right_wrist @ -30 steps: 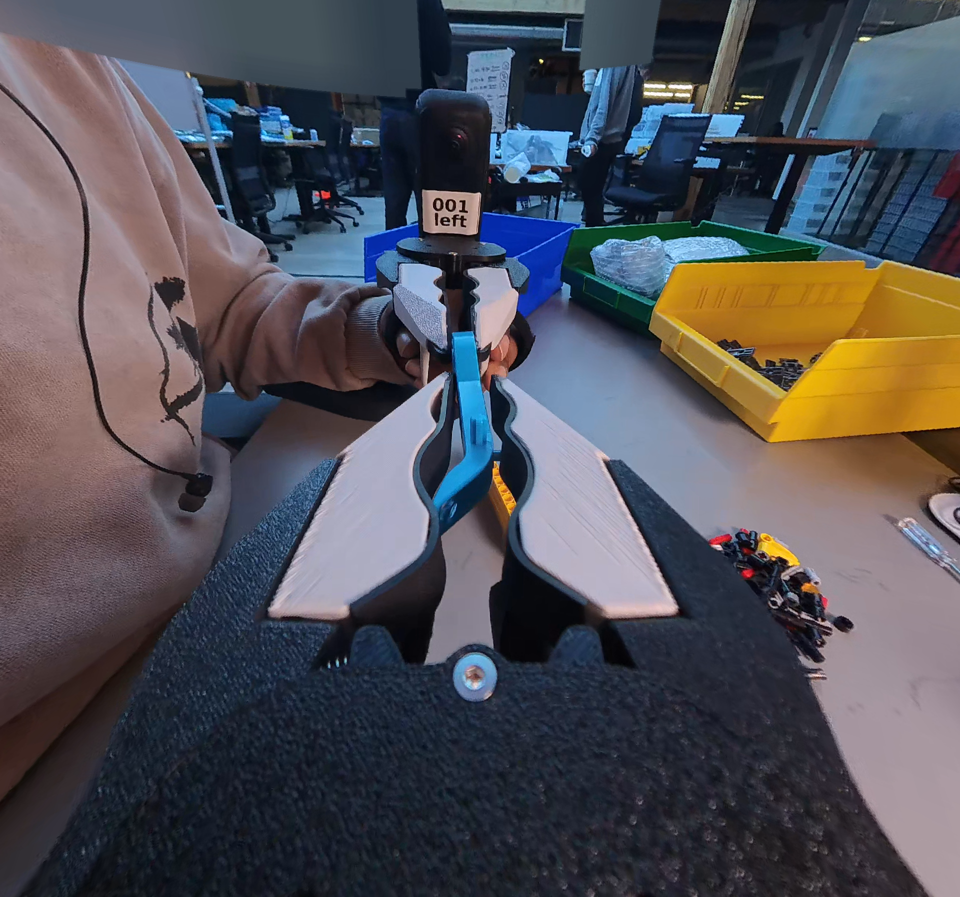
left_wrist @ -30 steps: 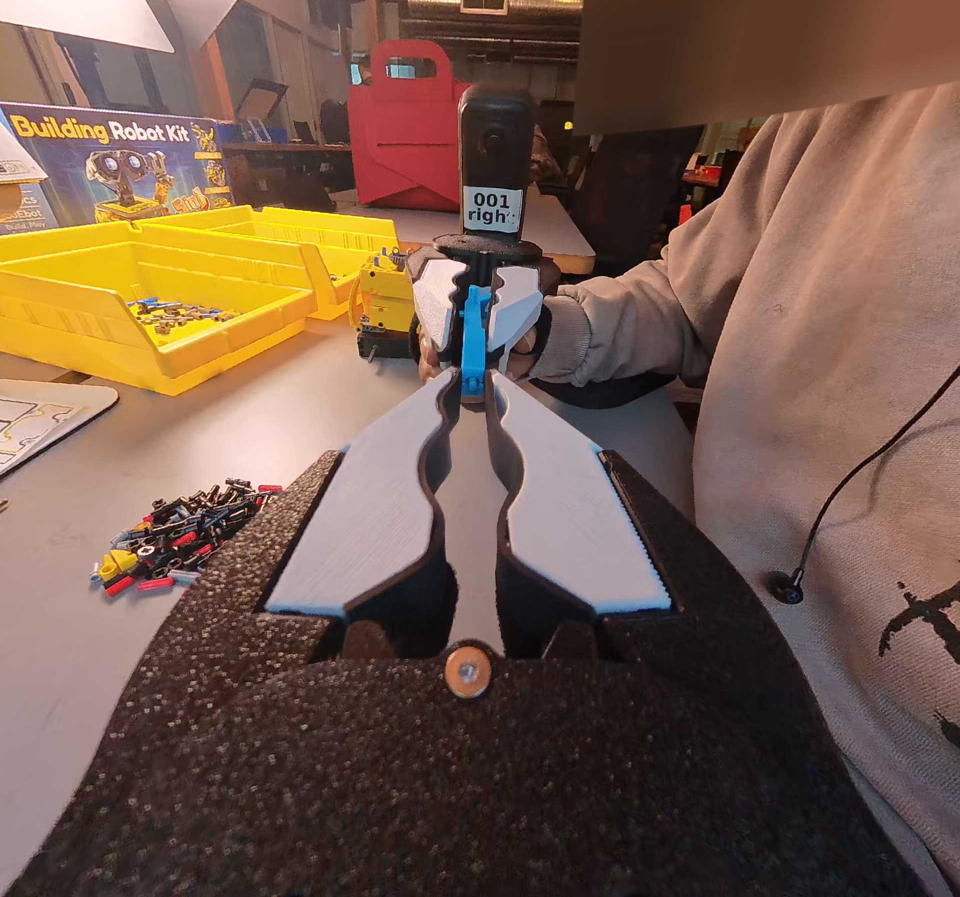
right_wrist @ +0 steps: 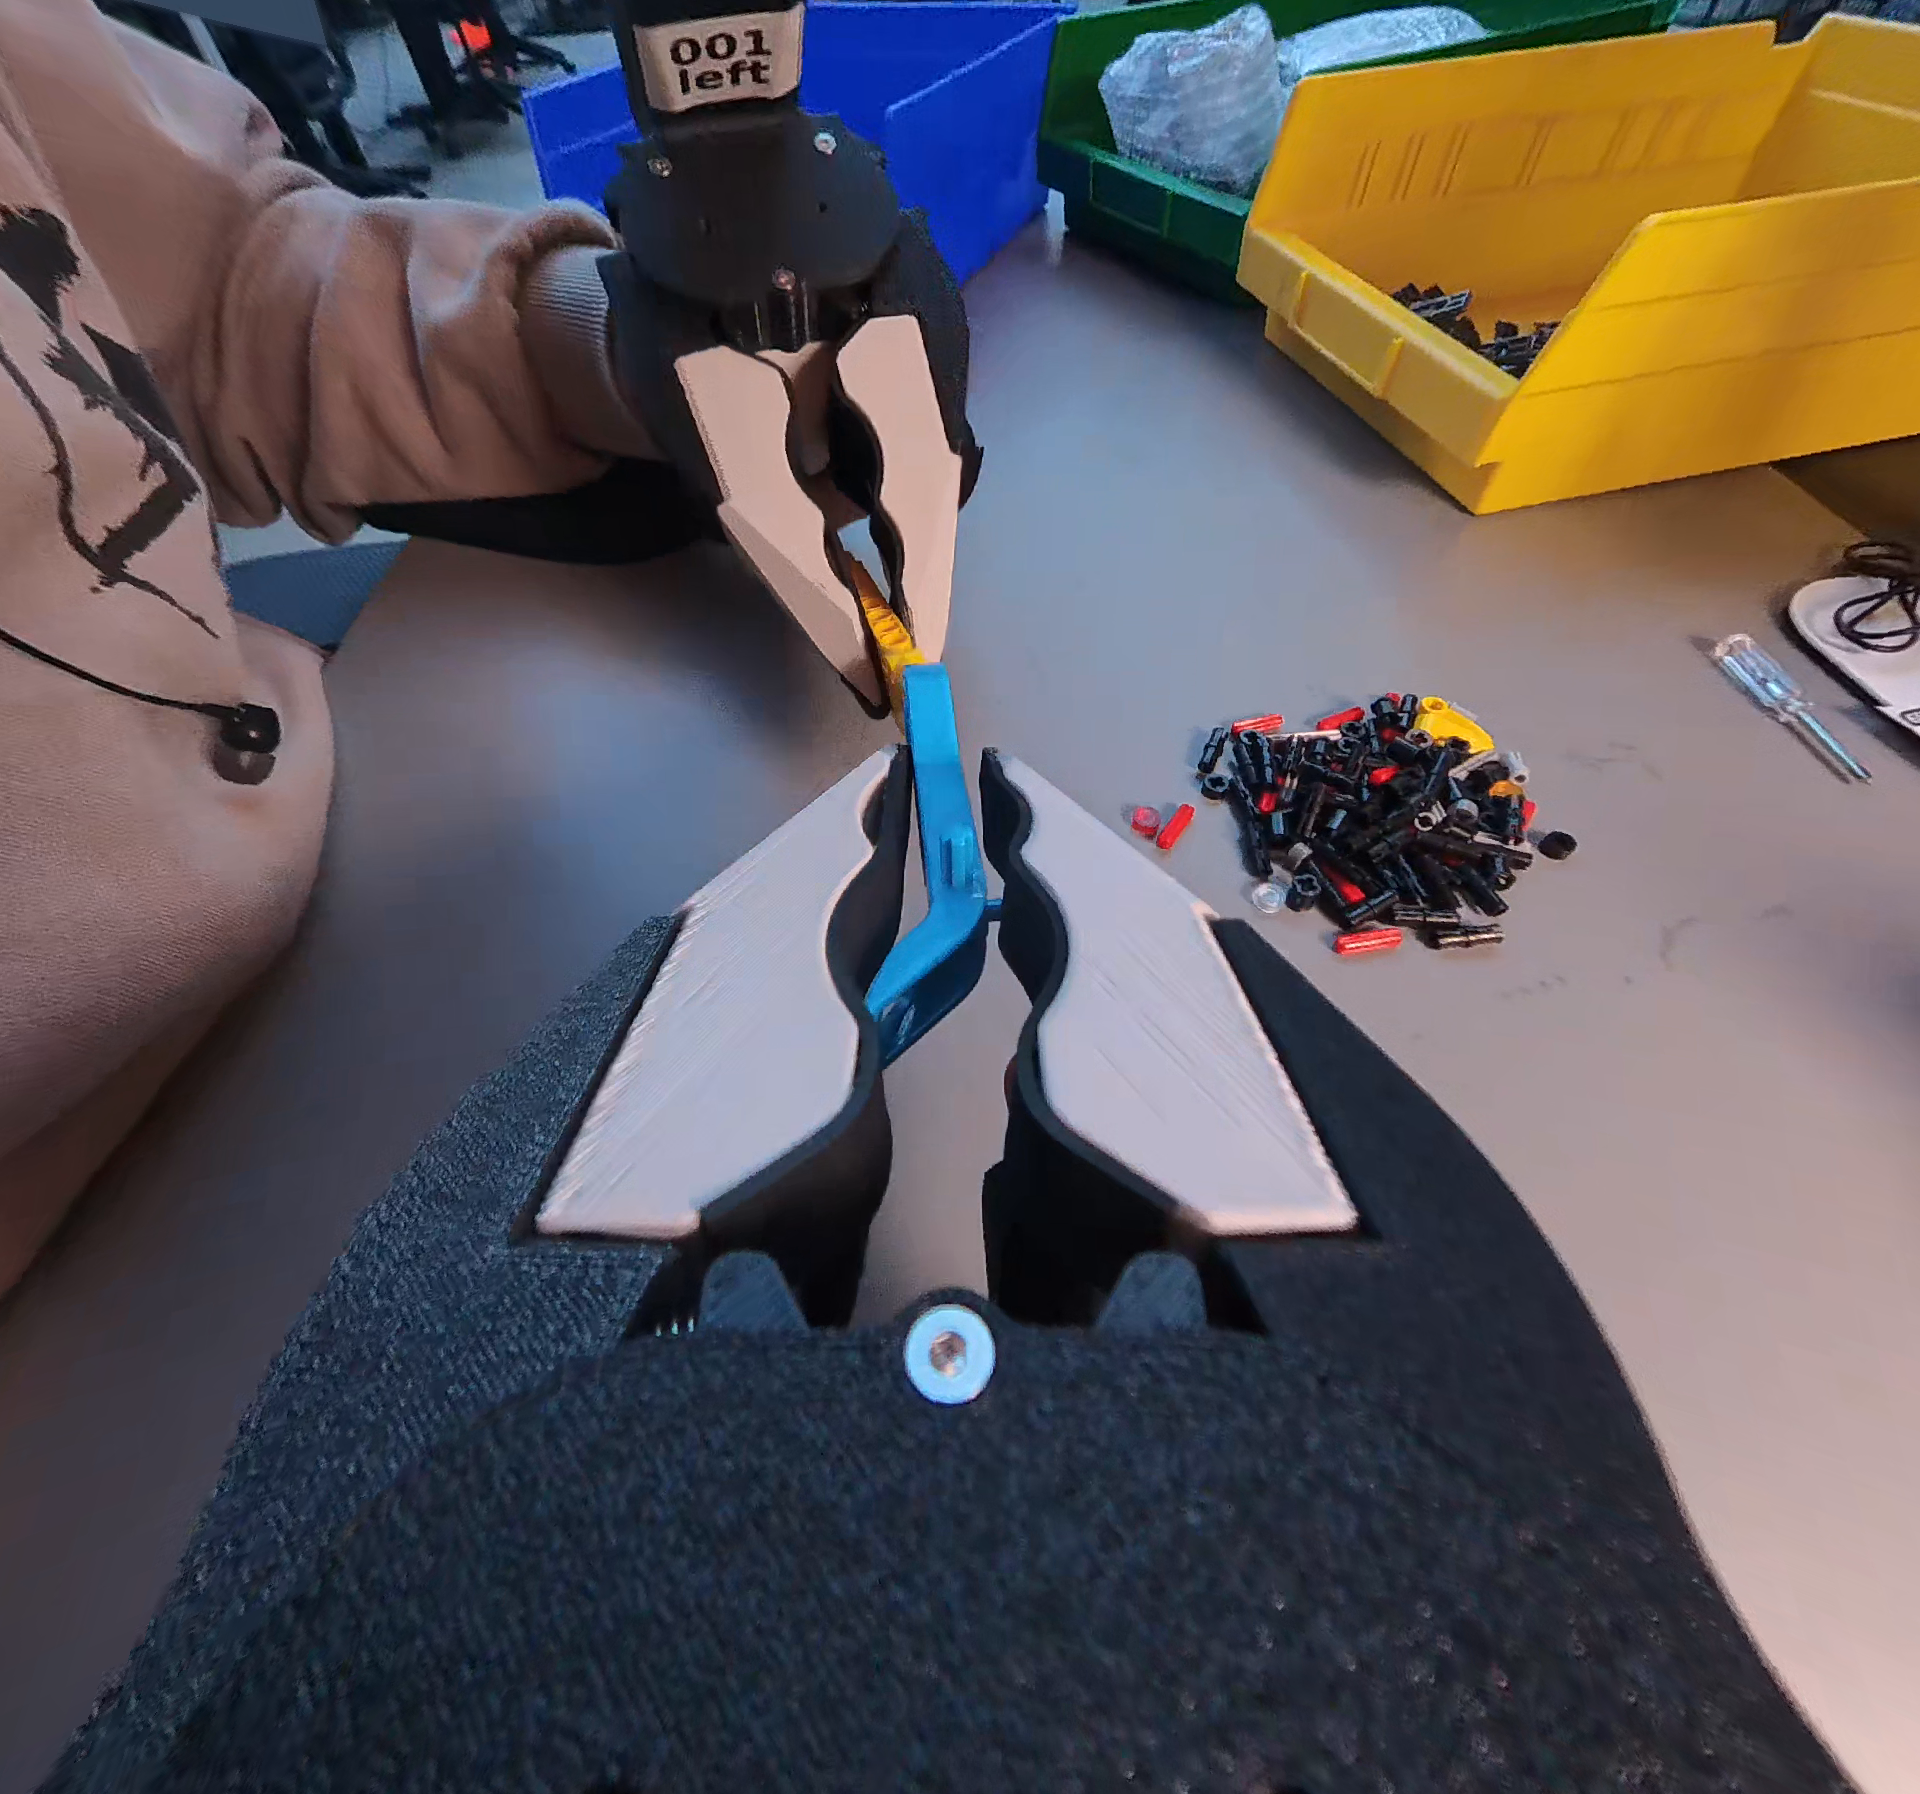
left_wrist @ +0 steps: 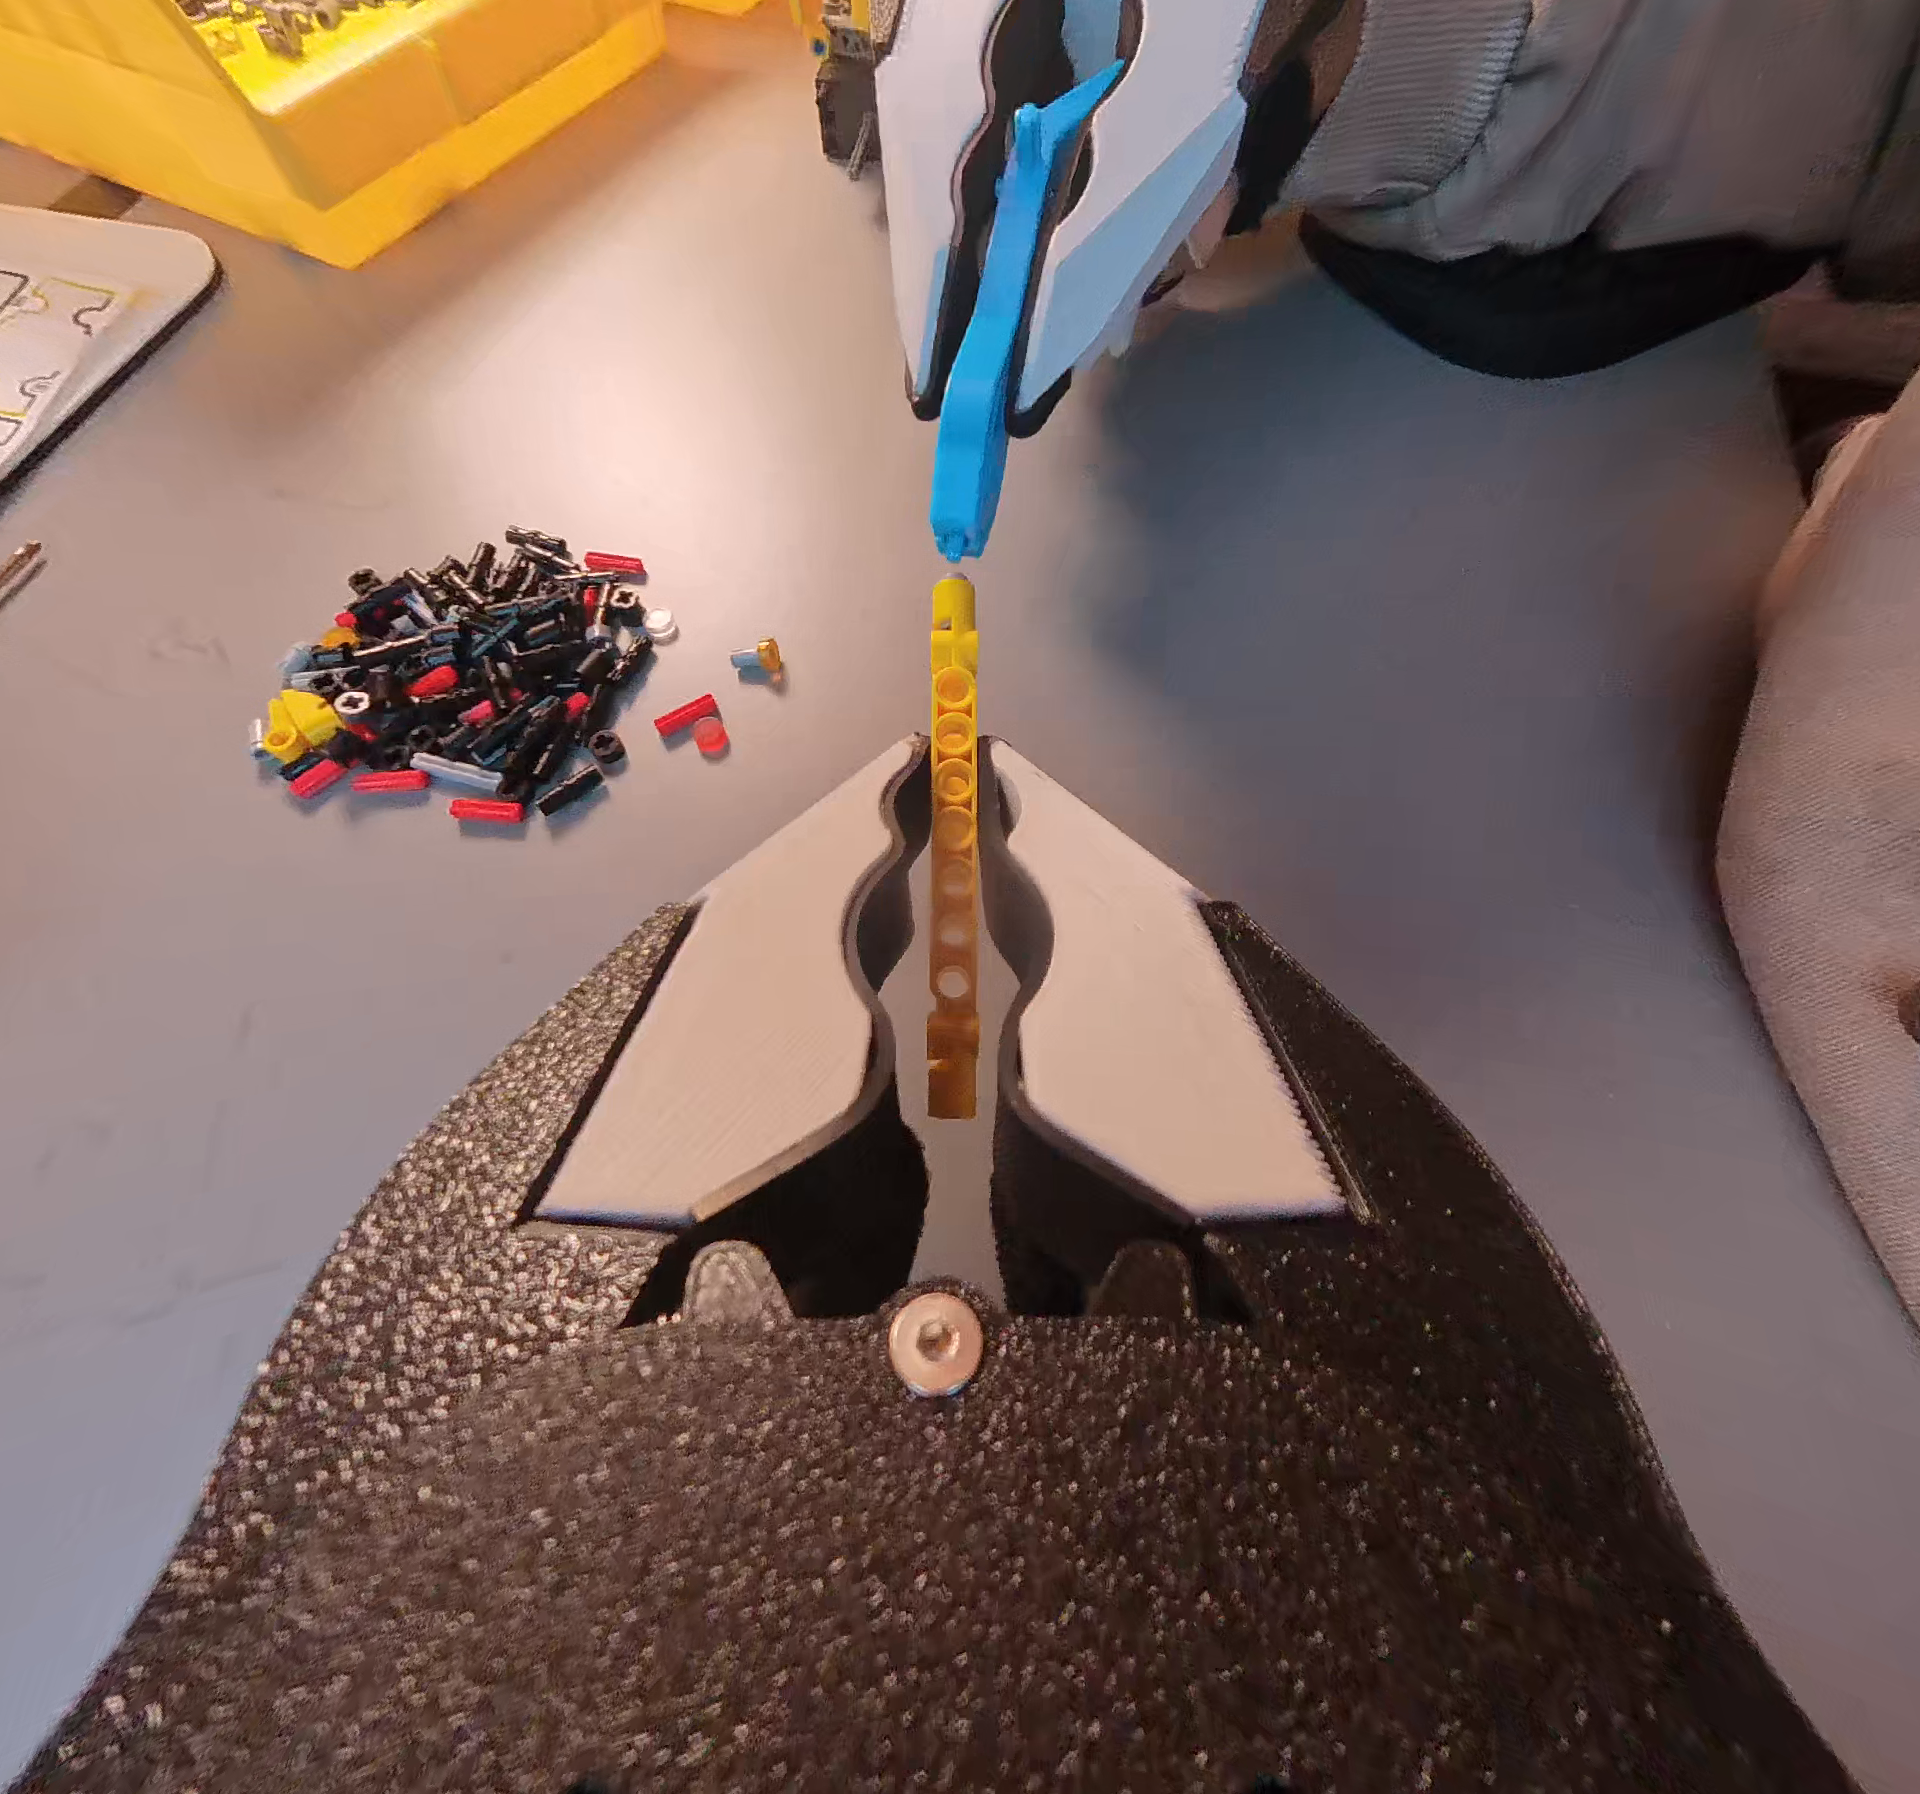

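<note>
Left hand-held gripper (left_wrist: 954, 757) clamps yellow holed beam (left_wrist: 954, 705), right hand-held gripper (right_wrist: 940, 768) clamps blue tool (right_wrist: 935, 851), tips nearly touching end-to-end, apparently for alignment, just beside the loose-parts pile (left_wrist: 478, 674).

Yellow holed beam (left_wrist: 954, 788) tip-to-tip with blue tool (left_wrist: 982, 362).
</note>
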A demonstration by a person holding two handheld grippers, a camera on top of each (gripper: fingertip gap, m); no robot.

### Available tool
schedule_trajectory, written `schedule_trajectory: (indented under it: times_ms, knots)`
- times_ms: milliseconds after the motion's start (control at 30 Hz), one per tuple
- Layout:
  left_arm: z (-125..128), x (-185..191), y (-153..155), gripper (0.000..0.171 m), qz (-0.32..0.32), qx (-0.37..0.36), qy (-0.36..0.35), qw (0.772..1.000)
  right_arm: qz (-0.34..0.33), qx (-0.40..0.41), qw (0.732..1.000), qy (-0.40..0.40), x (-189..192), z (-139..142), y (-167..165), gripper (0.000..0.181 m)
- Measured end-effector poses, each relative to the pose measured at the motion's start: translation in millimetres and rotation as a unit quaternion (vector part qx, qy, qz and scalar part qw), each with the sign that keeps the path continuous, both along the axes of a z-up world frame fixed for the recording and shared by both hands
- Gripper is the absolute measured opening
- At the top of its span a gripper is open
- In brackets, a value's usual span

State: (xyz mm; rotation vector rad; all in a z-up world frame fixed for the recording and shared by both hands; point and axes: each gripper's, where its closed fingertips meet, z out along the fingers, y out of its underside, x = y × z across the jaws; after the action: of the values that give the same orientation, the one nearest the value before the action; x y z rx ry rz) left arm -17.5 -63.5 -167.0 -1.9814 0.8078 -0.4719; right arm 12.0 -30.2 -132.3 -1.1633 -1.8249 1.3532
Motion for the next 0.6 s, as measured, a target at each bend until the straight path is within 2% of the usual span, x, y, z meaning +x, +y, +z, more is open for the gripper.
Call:
schedule_trajectory:
  times_ms: [300,533,600]
  knots:
    - [5,4,-4,0.006,-0.012,0.008,-0.013,1.000,0.019,-0.016,1.000,0.002,2,2,-6,0.011]
    - [1,10,-4,0.006,-0.015,0.008,0.023,1.000,0.032,-0.021,0.999,-0.008,1,3,-16,0.010]
    - [1,9,-2,0.006,-0.011,0.007,0.030,0.999,0.024,0.010,0.999,-0.023,1,-1,-13,0.011]
